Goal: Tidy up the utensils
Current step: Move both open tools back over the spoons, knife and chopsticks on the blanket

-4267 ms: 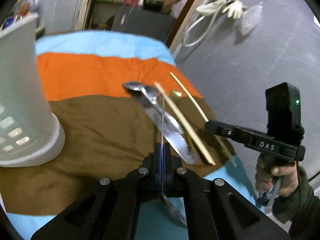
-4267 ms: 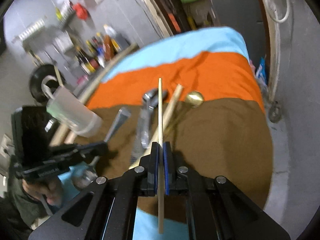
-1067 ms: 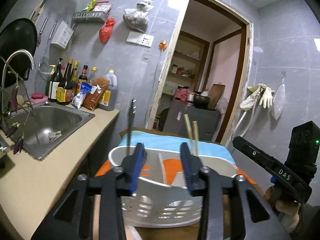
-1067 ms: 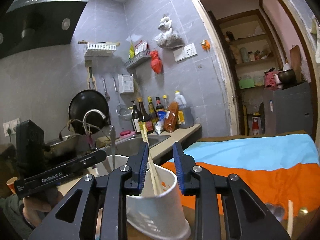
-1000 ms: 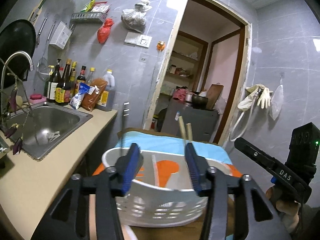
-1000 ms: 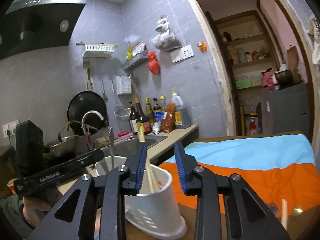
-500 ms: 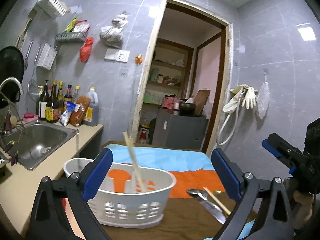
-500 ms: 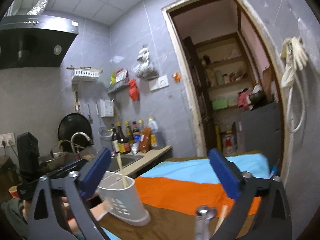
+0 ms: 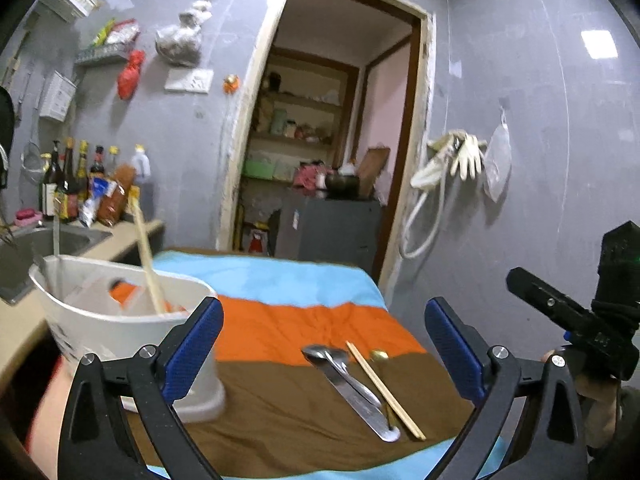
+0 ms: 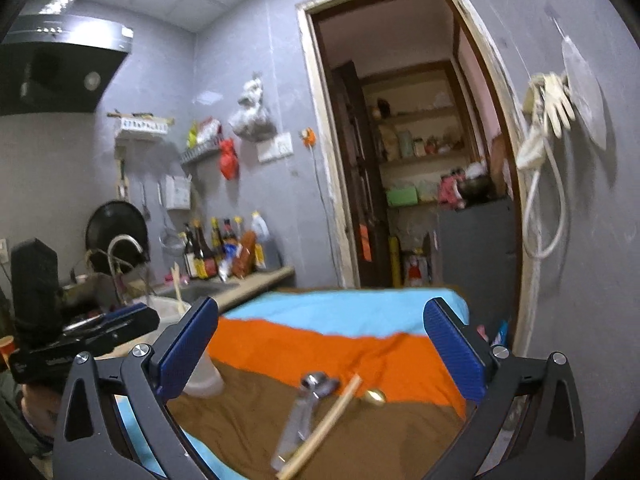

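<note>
Evidently the spoon (image 9: 326, 354), flat metal utensil (image 9: 356, 396) and chopstick (image 9: 384, 390) lie bunched on the brown cloth (image 9: 280, 408) awaiting collection, the white holder (image 9: 120, 320) at ten o'clock already keeping a chopstick (image 9: 146, 260) upright, so both left gripper (image 9: 324, 350) and right gripper (image 10: 320, 354) hang wide and empty
</note>
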A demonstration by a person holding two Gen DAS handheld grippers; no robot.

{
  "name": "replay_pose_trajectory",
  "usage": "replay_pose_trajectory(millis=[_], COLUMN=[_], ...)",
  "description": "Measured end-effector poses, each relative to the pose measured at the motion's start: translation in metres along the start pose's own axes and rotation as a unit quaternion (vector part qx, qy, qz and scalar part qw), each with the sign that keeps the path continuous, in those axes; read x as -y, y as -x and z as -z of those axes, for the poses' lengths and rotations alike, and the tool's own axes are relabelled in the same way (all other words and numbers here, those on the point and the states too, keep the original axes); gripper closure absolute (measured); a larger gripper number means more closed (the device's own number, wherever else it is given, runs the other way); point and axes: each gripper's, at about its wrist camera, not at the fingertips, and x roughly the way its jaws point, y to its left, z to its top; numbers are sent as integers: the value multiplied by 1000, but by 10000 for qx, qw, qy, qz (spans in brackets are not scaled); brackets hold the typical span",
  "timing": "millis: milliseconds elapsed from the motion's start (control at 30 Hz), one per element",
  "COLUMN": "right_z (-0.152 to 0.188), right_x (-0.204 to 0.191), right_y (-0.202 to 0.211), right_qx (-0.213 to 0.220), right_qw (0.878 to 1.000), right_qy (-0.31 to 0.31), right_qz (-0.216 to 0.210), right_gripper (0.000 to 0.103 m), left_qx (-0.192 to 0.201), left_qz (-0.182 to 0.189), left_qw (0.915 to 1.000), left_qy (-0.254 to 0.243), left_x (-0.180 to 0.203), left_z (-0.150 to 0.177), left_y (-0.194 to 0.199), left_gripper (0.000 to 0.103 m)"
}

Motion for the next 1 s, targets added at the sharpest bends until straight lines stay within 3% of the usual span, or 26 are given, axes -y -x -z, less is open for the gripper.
replay_pose_trajectory(millis=[267, 400, 567, 667, 867, 1000], right_z=[23, 37, 54, 61, 71, 72], right_x=[38, 50, 62, 69, 79, 78], right_y=[-31, -53, -76, -89, -114, -129], right_qx=[-826, -1378, -1956, -2299, -2896, -3071], right_qw=[9960, 9895, 9790, 9709, 9545, 9499], right_qy=[-319, -416, -553, -659, -704, -578], right_qz=[114, 158, 164, 154, 26, -11], right_gripper=[4, 21, 32, 41, 57, 62], left_qx=[-927, -1338, -1916, -2211, -2698, -2873], left_qz=[89, 166, 338, 482, 696, 767], left_qw=[9957, 9908, 9807, 9736, 9582, 9510], left_qy=[-28, 74, 184, 314, 641, 848], left_x=[11, 9, 6, 3, -7, -15], left_z=[23, 30, 36, 39, 40, 38], left_y=[-45, -65, -94, -111, -143, -160], left_gripper=[5, 10, 43, 56, 74, 77])
